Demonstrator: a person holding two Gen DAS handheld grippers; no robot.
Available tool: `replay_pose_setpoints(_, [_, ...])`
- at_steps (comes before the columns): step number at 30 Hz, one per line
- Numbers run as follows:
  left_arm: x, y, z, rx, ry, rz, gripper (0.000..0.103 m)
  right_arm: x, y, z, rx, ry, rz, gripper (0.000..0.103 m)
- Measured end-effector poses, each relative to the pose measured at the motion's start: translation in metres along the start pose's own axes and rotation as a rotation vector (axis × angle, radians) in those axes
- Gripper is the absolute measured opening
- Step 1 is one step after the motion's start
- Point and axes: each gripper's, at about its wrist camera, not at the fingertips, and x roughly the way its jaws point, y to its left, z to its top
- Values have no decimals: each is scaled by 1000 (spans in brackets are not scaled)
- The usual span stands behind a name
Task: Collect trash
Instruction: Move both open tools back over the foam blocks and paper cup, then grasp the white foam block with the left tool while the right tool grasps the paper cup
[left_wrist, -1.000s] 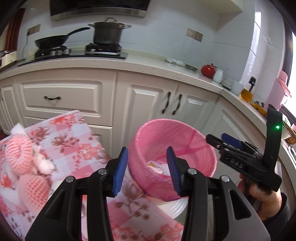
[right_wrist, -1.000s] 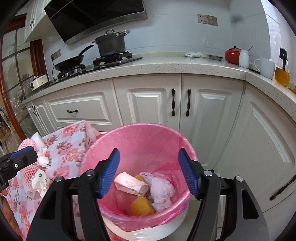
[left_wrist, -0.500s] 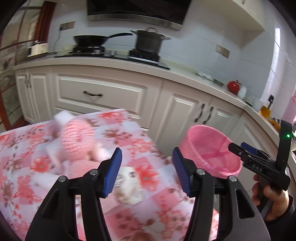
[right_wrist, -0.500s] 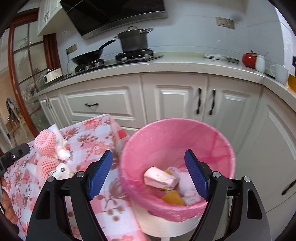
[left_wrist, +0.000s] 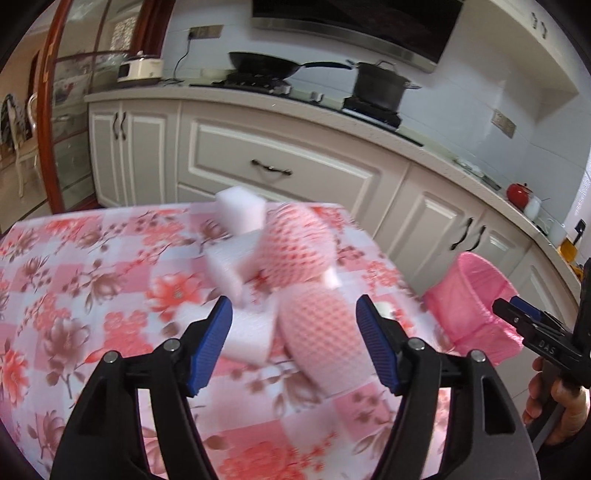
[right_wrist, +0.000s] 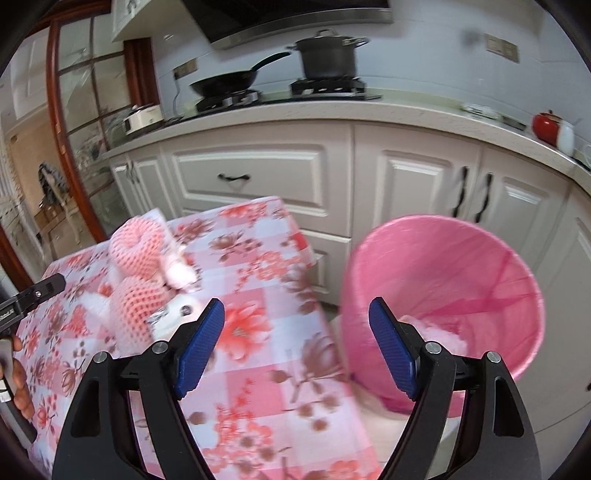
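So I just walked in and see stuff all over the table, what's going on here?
A person holding a gripper in each hand is clearing trash from the floral tablecloth into the pink-lined bin beside it. The left gripper, whose jaws have just been opening, is empty and lined up on a pink foam fruit net, with white foam blocks nearby. The right gripper is open and empty between table and bin, which already holds some trash.

Left gripper and right gripper are showing black angular frames, silver pivot screws and ribbed blue pads; the right one is bearing white "DAS" lettering.
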Motion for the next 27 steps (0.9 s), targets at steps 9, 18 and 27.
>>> replay_pose_setpoints(9, [15,33,-16,-34,61,28,78,27,45,-9,-59,61,58,76])
replay_pose_setpoints(18, [37,44,-23,8,138,34,94,56,77,-18,-106,130,95,78])
replay_pose_setpoints(27, [65,39,-19,78,197,55,98,80,92,-19,-141,166,94,78])
